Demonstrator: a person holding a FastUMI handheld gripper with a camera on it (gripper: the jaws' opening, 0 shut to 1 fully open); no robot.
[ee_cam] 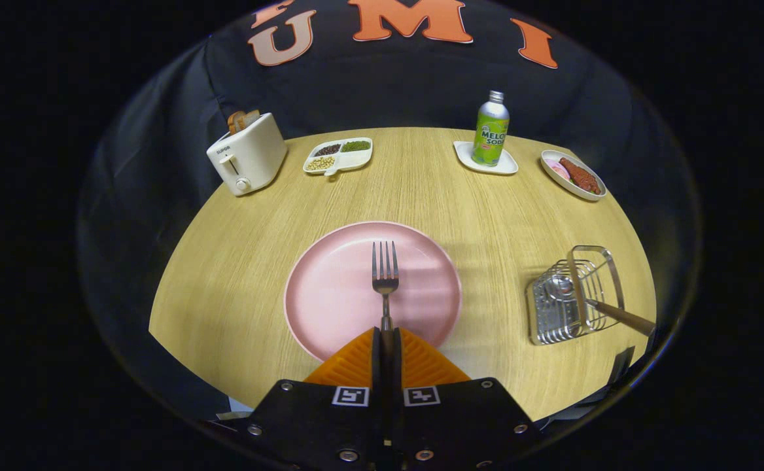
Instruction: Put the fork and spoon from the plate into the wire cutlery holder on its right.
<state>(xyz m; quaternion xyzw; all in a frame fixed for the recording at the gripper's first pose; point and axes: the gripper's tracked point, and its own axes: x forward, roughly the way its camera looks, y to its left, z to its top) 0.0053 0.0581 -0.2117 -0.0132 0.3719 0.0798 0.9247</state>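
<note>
Fork point(385, 278) handle vanishes between the hand-held gripper point(386, 337) fingers clamped on it, over the plate point(329, 294).

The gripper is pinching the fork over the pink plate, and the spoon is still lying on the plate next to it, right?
Not quite. The gripper does pinch the fork over the pink plate, but the spoon isn't on the plate. The gripper view shows it already in the wire holder to the right.

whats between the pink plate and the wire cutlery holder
Only bare wooden table, as the gripper view shows. The pink plate and wire cutlery holder stand apart. The gripper is shut on the fork over the plate.
</note>
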